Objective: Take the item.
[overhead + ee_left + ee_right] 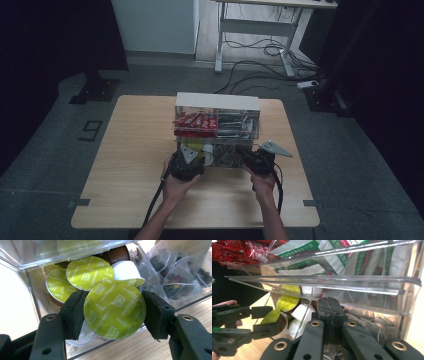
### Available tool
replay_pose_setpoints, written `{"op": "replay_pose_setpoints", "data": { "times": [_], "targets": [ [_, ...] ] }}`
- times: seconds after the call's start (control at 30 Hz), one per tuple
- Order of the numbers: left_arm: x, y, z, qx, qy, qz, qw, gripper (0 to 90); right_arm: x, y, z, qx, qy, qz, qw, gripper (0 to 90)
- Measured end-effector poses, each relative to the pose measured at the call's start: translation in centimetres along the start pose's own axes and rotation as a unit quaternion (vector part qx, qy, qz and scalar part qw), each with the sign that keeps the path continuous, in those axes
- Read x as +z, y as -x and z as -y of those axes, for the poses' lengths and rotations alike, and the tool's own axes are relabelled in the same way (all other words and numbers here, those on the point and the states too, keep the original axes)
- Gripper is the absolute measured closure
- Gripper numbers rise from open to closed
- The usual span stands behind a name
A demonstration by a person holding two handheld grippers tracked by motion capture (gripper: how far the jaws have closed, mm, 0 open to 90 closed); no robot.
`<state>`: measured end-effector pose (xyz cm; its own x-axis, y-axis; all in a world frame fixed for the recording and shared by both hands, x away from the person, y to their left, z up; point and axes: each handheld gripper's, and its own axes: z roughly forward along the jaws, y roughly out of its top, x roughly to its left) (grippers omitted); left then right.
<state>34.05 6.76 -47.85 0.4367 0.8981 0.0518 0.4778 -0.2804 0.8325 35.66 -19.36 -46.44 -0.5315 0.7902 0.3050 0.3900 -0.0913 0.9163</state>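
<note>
One capsule (115, 308) sits clamped in the left gripper (112, 312), green lid facing outward from the box (22, 255); right gripper (329, 312) is closed, empty.

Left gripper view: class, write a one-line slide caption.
Left gripper clamps a green-lidded coffee capsule at the clear organiser.

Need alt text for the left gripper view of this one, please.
The left gripper is shut on a green-lidded cappuccino capsule, its two black pads pressing the capsule's sides at the open front of a clear plastic organizer. More capsules lie behind it, with clear tea sachets in the neighbouring compartment.
</note>
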Motion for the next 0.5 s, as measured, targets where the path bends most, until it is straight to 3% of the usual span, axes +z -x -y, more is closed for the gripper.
{"op": "replay_pose_setpoints", "data": {
  "times": [0.5],
  "targets": [
    [-2.3,-0.7,0.0,-0.014,0.015,0.019,0.9996,38.7,0.0,0.0,0.0,-0.001,-0.001,0.003,1.0,89.4]
  ]
}}
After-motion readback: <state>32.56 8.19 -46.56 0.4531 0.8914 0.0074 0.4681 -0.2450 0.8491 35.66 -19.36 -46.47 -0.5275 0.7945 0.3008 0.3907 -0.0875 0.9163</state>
